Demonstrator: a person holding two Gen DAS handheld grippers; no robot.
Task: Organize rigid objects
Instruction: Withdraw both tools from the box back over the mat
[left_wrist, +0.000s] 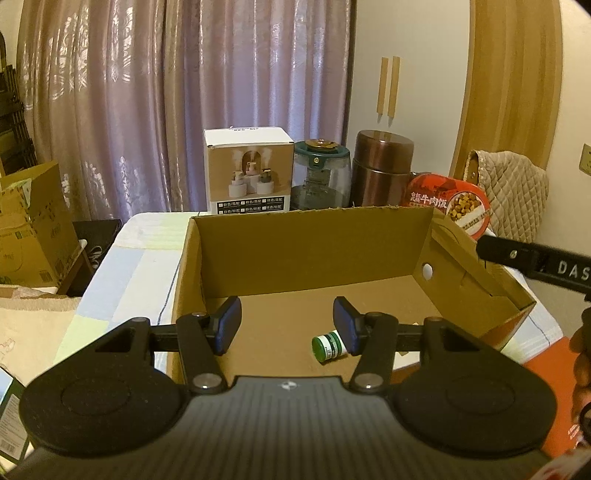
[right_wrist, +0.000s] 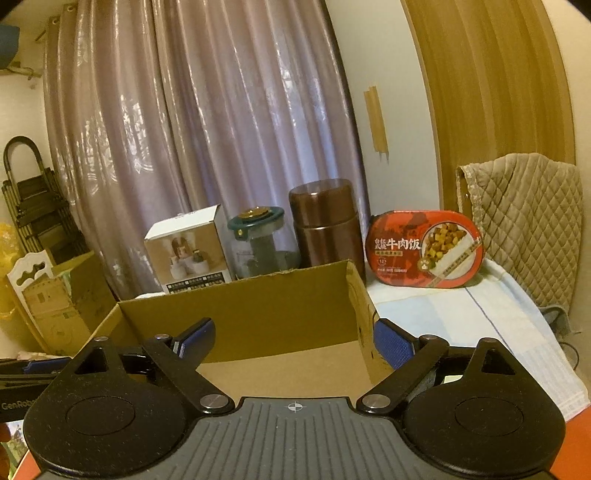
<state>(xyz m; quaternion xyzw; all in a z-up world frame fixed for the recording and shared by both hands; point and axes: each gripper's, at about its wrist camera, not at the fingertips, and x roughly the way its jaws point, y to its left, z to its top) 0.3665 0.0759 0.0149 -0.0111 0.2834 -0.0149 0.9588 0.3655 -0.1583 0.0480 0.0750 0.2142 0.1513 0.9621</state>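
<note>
My left tongs (left_wrist: 286, 325) hang over the near edge of the cardboard box (left_wrist: 295, 236), partly spread with nothing between the pads. My right tongs (right_wrist: 291, 345) stand wide and empty over the same box, near its right wall.

The box is open at the top and holds one thing, a small bottle (left_wrist: 330, 346) with a green cap, lying on its side on the box floor. The rest of the floor is bare, with room toward the back and left walls.

The bottle lies just under and beside the right pad of my left tongs, not between the pads.

Behind the box, on the table (right_wrist: 461, 314), stand a white carton (left_wrist: 248, 171), a glass jar (left_wrist: 320, 175) with a green lid, a brown canister (left_wrist: 382, 171) and a red meal tub (right_wrist: 424, 249).
</note>
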